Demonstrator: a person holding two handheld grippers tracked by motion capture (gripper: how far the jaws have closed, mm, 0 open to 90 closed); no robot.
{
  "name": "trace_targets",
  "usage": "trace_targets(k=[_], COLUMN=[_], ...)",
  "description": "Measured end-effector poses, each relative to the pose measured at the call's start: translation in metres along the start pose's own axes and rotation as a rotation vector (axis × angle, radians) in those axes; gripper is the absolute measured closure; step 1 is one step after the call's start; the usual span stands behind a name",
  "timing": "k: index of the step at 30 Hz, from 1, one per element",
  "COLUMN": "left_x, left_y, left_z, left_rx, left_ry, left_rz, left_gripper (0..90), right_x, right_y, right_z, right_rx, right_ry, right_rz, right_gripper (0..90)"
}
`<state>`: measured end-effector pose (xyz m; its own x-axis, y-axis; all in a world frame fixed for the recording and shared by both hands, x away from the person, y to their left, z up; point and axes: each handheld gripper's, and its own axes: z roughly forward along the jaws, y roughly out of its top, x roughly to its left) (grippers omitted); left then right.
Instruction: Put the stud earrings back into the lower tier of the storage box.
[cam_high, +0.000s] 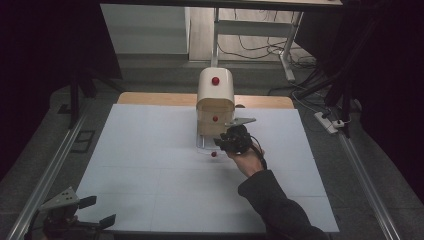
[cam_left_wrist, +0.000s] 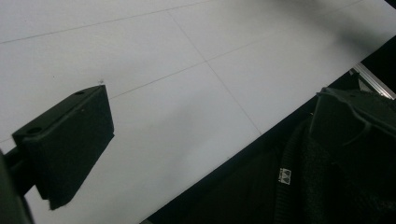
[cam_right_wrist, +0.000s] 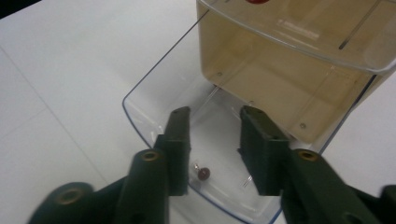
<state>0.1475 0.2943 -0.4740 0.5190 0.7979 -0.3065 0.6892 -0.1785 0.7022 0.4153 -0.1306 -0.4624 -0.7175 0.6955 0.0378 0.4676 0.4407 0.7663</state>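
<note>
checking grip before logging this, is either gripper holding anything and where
Nothing is held. The right gripper is open over the clear drawer, jaws either side of its red knob. The left gripper is open over the table.

1 overhead forward-facing view, 2 close jaw-mounted views, shared white table (cam_high: 150, 165).

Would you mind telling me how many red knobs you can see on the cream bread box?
3: one on the domed top, one on the clear front panel, and one on the lowered clear flap beside the right hand-held gripper. Others may be hidden.
</note>
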Motion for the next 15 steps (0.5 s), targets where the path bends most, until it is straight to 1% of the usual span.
trace_targets(k=[1,2,4,5,8,9,10,11,13,14,15], left_x=[0.000,0.000,0.000,0.000,0.000,0.000,0.000,0.000,0.000,0.000,0.000], left_y=[0.000,0.000,0.000,0.000,0.000,0.000,0.000,0.000,0.000,0.000,0.000], left_z=[0.000,0.000,0.000,0.000,0.000,0.000,0.000,0.000,-0.001,-0.001,-0.001], left_rx=[0.000,-0.001,-0.001,-0.001,-0.001,-0.001,-0.001,-0.001,-0.002,-0.002,-0.002], left_ry=[0.000,0.000,0.000,0.000,0.000,0.000,-0.001,-0.001,-0.001,-0.001,-0.001], left_rz=[0.000,0.000,0.000,0.000,-0.001,-0.001,-0.001,-0.001,-0.001,-0.001,-0.002], left_gripper=[0.0,0.0,0.0,0.0,0.0,0.0,0.0,0.0,0.0,0.0,0.0], right_x=[0.000,0.000,-0.001,-0.001,-0.002,-0.002,-0.002,-0.002,-0.002,-0.001,-0.001], right_y=[0.000,0.000,-0.001,-0.001,-0.002,-0.003,-0.003,-0.005,-0.005,-0.007,-0.007], right_z=[-0.002,-0.002,-0.007,-0.007,-0.011,-0.015,-0.015,-0.018,-0.020,-0.022,-0.022], right_rx=[-0.003,-0.003,0.010,0.010,0.010,0.002,0.002,0.006,0.011,0.018,0.018], right_ry=[0.001,0.001,0.008,0.008,0.015,0.020,0.020,0.024,0.022,0.025,0.025], right_rz=[0.005,0.005,0.012,0.012,0.023,0.029,0.029,0.033,0.030,0.020,0.020], right_gripper=[58.1,58.1,50.4,50.4,43.6,40.8,40.8,34.0,32.8,27.1,27.1])
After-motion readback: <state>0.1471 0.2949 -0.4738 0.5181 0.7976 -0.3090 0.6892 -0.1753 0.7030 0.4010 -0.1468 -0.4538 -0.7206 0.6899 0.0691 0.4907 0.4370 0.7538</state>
